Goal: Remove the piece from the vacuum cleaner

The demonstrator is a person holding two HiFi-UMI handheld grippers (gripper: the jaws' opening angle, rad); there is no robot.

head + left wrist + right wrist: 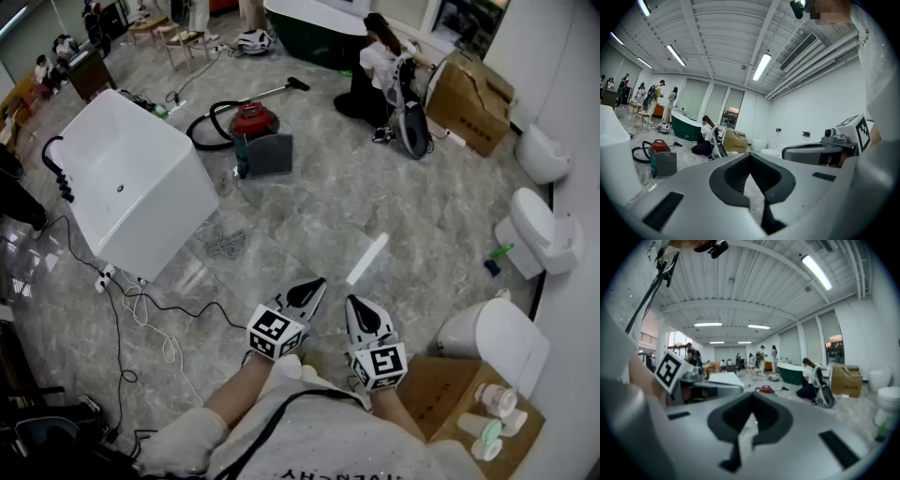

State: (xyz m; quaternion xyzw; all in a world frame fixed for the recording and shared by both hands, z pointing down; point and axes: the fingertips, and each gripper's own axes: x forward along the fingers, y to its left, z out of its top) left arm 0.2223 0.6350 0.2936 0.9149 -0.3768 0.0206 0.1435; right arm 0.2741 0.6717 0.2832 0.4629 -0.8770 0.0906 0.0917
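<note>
Grey marbled tiling is covering the floor (pixel 394 187) of a wide hall with a white ribbed ceiling (pixel 717 37) and strip lights (pixel 761 65). The red vacuum cleaner (pixel 254 119) is standing on that floor well ahead of the person, with a grey box (pixel 270 155) sitting just in front of it. The left hand-held gripper (pixel 315 286) is showing its jaws closed together with nothing between them. The right hand-held gripper (pixel 353 303), just beside it, is likewise closed and empty. Each is carrying a cube (pixel 274 333) of black-and-white square markers. Dark print is showing on the cardboard box (pixel 473 98) at the far right and on the wearer's shirt (pixel 356 455), but neither is readable. A white bathtub (pixel 131 178) is standing at the left, white toilets (pixel 534 220) are lining the right wall, and a kneeling person (pixel 373 70) is working beside the cardboard box.
</note>
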